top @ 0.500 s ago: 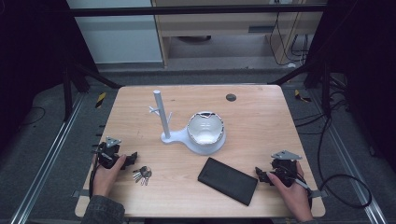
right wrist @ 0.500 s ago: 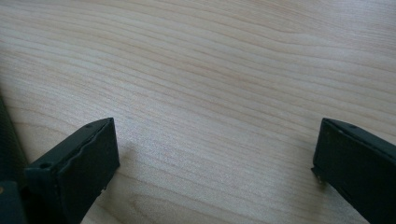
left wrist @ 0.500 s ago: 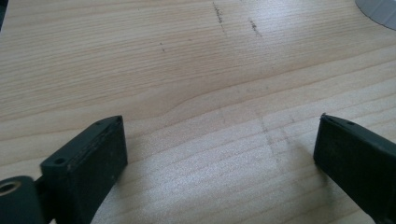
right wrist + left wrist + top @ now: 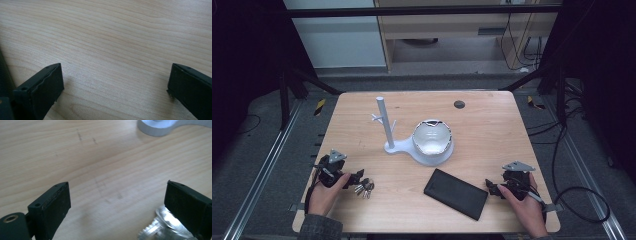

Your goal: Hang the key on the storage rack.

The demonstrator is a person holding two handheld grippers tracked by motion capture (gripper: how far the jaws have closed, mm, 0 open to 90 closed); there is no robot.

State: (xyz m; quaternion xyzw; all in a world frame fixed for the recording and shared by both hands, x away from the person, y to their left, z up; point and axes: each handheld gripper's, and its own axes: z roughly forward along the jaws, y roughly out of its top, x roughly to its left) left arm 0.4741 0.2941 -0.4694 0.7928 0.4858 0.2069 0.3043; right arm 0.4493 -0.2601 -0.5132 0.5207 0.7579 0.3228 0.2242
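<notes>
Wooden table (image 4: pixel 492 125), contents as seen from above:

Left gripper (image 4: pixel 354 179), near left edge: jaws spread wide, holding nothing; bare wood between them in the left gripper view.

Bunch of keys (image 4: pixel 364 188): flat on the table, just beside the left gripper's tips, partly behind one jaw in its own view (image 4: pixel 160 225).

Right gripper (image 4: pixel 492 189), near right edge: jaws wide apart, empty.

Black flat case (image 4: pixel 456 193), possibly a wallet: lying just beside the right gripper.

White stand with upright post (image 4: pixel 388 131) and attached bowl (image 4: pixel 432 140): centre.
</notes>
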